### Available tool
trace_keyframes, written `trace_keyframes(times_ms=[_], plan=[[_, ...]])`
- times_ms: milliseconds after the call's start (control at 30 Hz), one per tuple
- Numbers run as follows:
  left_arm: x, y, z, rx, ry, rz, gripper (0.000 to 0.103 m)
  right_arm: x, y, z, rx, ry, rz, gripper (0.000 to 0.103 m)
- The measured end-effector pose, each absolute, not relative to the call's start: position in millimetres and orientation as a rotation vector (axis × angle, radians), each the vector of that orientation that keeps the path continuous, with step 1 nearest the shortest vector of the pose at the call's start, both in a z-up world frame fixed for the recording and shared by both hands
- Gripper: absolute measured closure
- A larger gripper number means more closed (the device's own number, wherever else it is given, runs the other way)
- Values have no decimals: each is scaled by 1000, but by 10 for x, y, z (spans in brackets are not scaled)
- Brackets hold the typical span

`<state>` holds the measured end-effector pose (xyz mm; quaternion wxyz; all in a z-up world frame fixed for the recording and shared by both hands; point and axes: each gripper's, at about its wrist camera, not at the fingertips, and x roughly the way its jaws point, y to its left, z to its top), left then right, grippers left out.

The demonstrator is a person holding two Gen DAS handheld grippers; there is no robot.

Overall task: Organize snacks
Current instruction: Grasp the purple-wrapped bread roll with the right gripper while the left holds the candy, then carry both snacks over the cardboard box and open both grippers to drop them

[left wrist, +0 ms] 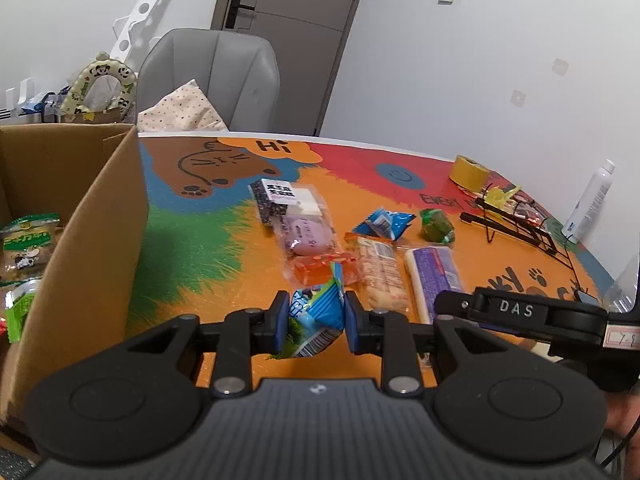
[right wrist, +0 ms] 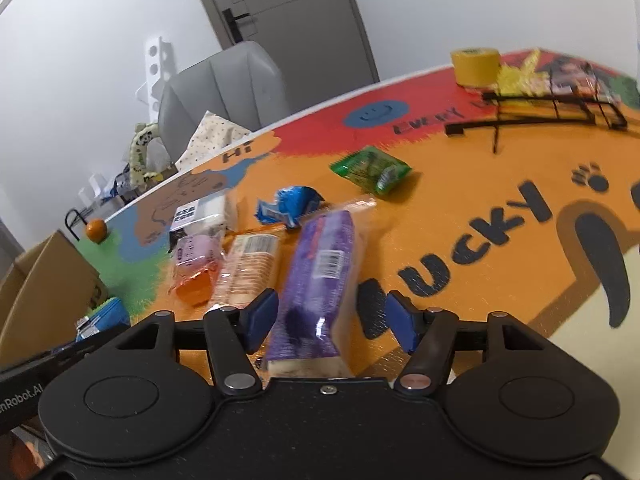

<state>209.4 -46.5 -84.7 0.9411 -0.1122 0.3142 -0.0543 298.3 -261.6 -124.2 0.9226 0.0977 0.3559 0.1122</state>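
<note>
Blue-green packet, purple bar, orange cartoon-printed tablecloth.

Bright even light, fisheye bending (right blurred)

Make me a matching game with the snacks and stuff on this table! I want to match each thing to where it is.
Things:
1. blue and green snack packet
2. purple snack bar
3. yellow tape roll
4. green and white snack bag

Places:
A. inside the cardboard box
B. between the open fingers of the right gripper
C. pinched in the left gripper
D. near the table's far edge, beside the black wire rack

Pairs: 1-C, 2-B, 3-D, 4-A
</note>
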Motion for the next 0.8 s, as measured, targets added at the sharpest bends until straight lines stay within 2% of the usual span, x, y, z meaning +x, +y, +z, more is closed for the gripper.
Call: trace_keyframes(times_ms=[233, 267, 333, 433, 800], plan=[[2039, -426, -795, -235, 625, -111, 76, 2983, -2336, -1328, 58, 728, 218, 41], [2032, -413, -791, -235, 624, -109, 76, 2973, -2324, -1330, 48, 725, 211, 44], [2025, -392, -789, -233, 624, -104, 76, 2954, -2329, -1324, 23, 720, 186, 60], [2011, -381, -775, -229, 623, -101, 76, 2916, -2415, -1309, 43, 723, 193, 68], [1900, -478, -676, -215, 602, -116, 76, 2729, -2633, -1151, 166, 692, 229, 73]])
